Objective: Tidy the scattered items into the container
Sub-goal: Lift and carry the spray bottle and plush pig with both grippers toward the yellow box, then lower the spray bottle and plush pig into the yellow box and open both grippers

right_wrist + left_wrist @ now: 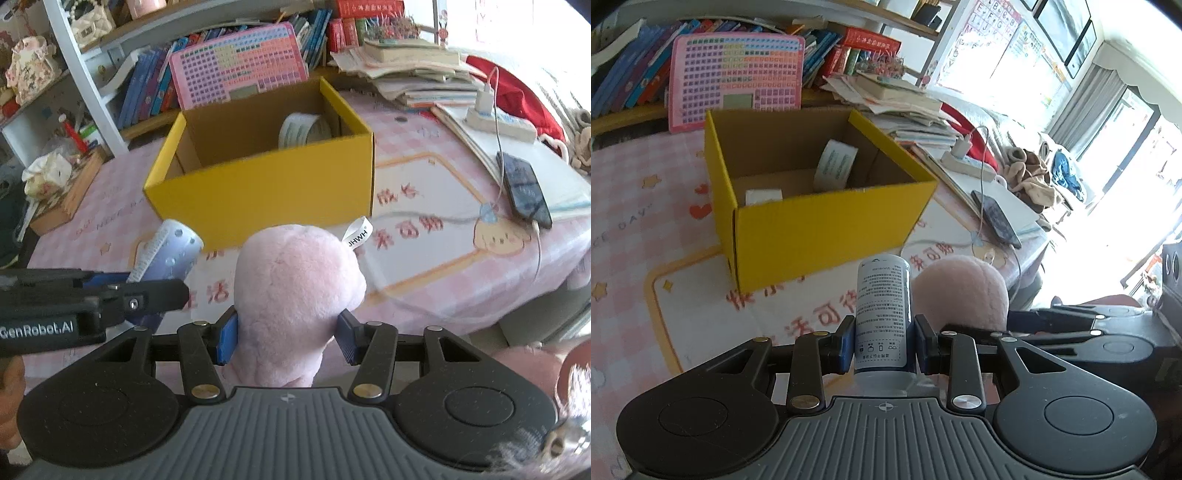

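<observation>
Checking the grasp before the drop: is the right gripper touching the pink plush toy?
Touching. The right wrist view shows the right gripper with both blue pads pressed into the pink plush toy.

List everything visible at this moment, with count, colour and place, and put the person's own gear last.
box: 1, yellow cardboard, open, on the pink tablecloth
tape roll: 1, white, inside the box, leaning at its far side
small white item: 1, inside the box, near corner; kind unclear
tablecloth: 1, pink check
spray can: 1, white and blue, in the left hand-held gripper
plush toy: 1, pink, in the right hand-held gripper
phone: 1, dark, on a cable, right of the box
pink chart board: 1, behind the box
books and papers: many, mixed colours, behind the box
left hand-held gripper: black, blue pads, shut on the can
right hand-held gripper: black, blue pads, shut on the toy
</observation>
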`<action>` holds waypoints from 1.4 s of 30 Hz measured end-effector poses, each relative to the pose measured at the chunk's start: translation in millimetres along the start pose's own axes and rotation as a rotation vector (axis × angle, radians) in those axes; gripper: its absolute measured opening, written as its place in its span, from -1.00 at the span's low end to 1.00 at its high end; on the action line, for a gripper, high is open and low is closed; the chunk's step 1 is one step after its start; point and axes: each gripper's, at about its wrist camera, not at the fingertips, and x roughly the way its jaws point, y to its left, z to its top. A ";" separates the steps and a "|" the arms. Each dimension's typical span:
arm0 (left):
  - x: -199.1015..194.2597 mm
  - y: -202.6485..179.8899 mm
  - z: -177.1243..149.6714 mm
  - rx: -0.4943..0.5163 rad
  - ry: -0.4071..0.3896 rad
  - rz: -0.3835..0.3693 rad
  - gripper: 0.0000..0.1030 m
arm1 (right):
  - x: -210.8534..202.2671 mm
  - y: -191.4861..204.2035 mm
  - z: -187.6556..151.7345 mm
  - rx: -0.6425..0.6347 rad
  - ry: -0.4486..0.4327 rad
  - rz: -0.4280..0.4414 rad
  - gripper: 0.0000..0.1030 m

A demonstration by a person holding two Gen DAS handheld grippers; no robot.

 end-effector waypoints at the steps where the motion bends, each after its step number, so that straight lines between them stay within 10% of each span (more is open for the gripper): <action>1: 0.2 -0.1 4.9 0.002 -0.012 0.004 -0.40 | 0.5 -1.0 5.7 -0.005 -0.013 0.003 -0.01; 14: -4.9 7.2 71.7 0.000 -0.181 0.098 -0.40 | 5.0 3.4 83.6 -0.192 -0.184 0.098 -0.01; 24: 23.4 25.7 109.0 -0.010 -0.158 0.245 -0.40 | 41.4 3.8 148.2 -0.282 -0.231 0.161 -0.01; 42: 124.3 51.7 120.1 0.064 0.071 0.403 -0.40 | 188.2 28.3 233.8 -0.365 0.076 0.239 0.00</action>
